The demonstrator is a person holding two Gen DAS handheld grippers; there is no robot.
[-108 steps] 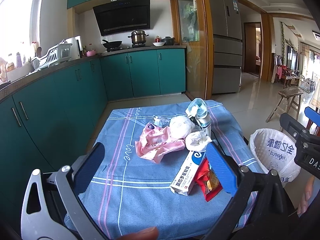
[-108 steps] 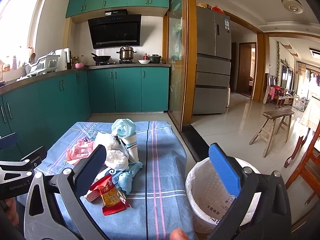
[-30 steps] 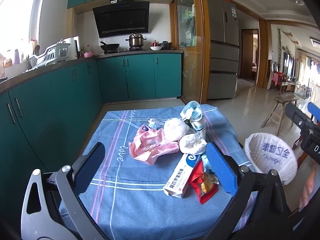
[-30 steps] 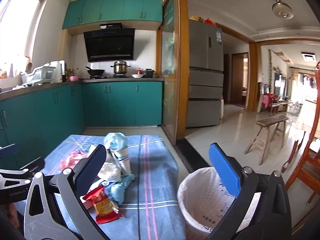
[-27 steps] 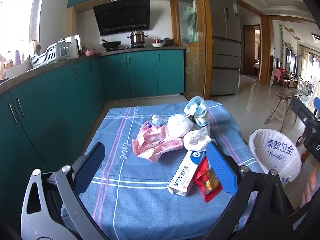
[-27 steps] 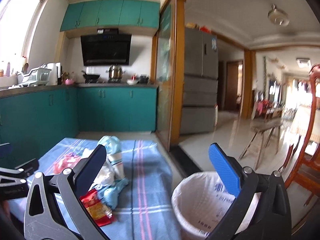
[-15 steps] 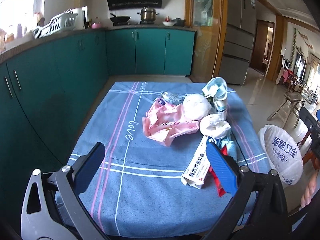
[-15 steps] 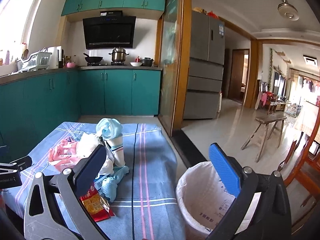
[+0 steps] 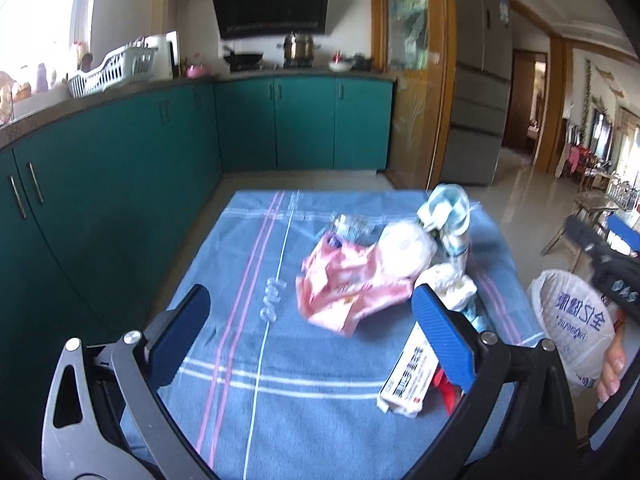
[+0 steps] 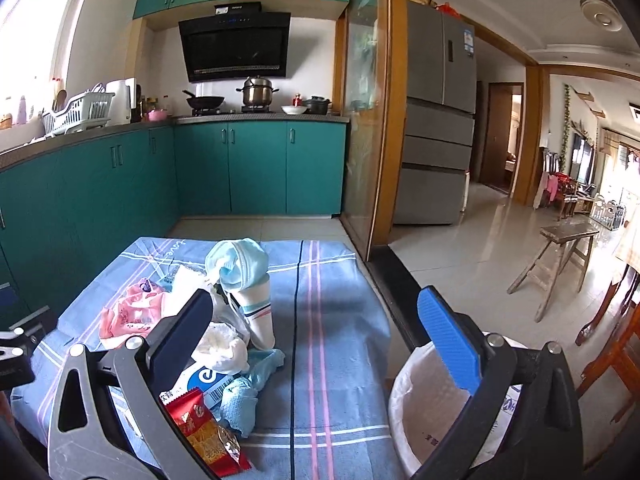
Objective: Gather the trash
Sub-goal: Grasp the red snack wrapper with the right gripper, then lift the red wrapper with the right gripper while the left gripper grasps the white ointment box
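Trash lies in a heap on the blue checked tablecloth [image 9: 256, 264]: a pink wrapper [image 9: 344, 284], crumpled white tissues [image 9: 404, 246], a paper cup [image 10: 258, 312] with a blue face mask [image 10: 236, 262] on top, a white medicine box [image 9: 408, 372] and a red snack packet [image 10: 202, 436]. A white-lined bin [image 10: 436, 408] stands to the right of the table. My left gripper [image 9: 310, 332] hovers open over the table's near side, empty. My right gripper [image 10: 316, 336] is open and empty, between the heap and the bin.
Teal kitchen cabinets [image 10: 256, 168] run along the left and the back, with a stove and pots on the counter. A grey fridge [image 10: 438, 120] stands beyond a glass partition. A wooden stool [image 10: 560, 264] and chairs stand on the tiled floor to the right.
Both views have shifted slightly: the left gripper swung a little over the table, the right gripper tilted back towards the heap. Both stay open and empty. The trash has not moved.
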